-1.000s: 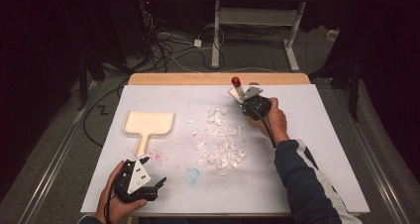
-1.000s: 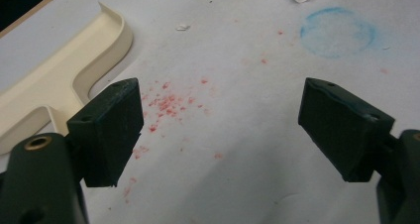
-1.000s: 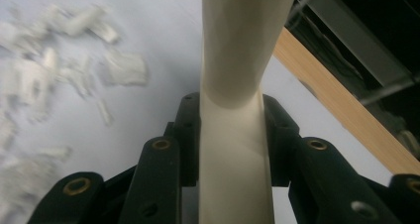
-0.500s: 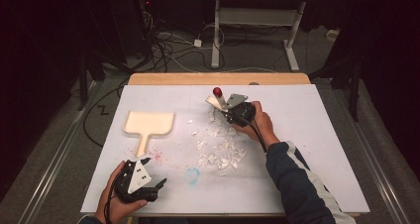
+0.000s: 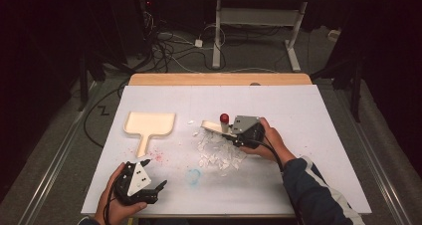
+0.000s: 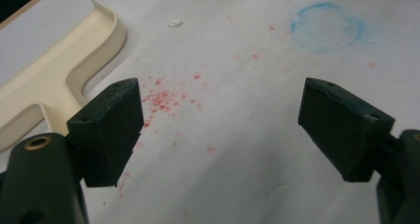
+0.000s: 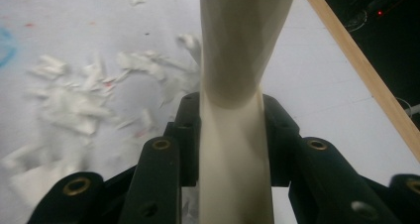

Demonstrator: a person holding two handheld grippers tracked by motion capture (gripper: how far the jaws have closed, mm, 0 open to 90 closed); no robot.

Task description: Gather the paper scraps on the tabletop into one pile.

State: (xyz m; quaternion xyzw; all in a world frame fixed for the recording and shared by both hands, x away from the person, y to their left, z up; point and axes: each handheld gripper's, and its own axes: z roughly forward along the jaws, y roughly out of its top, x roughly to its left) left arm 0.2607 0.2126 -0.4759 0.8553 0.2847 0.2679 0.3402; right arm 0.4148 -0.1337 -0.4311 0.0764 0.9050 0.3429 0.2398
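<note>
Right gripper (image 5: pixel 230 133), black with a grey three-cornered plate on top: jaws closed tight on the handle of a cream plastic brush (image 7: pixel 237 85). In the right gripper view the handle rises between the jaws and runs out of the top edge, so the brush head is cut off there. In the high view the brush lies low over the far edge of a pile of torn white paper scraps (image 5: pixel 216 153) near the middle of the white sheet covering the table (image 5: pixel 308 115); whether its head touches the scraps cannot be told. A small red round object (image 5: pixel 224 118) sits just beside the gripper, its nature unclear. Scraps in the right gripper view are blurred.

Left gripper (image 6: pixel 220 130): jaws wide apart, nothing between them, over faint red specks (image 6: pixel 166 97). A cream plastic dustpan (image 5: pixel 148 125) lies well left of the pile; in the left gripper view it is cut off at the frame edge. A pale blue ring stain (image 6: pixel 327 28) marks the sheet.
</note>
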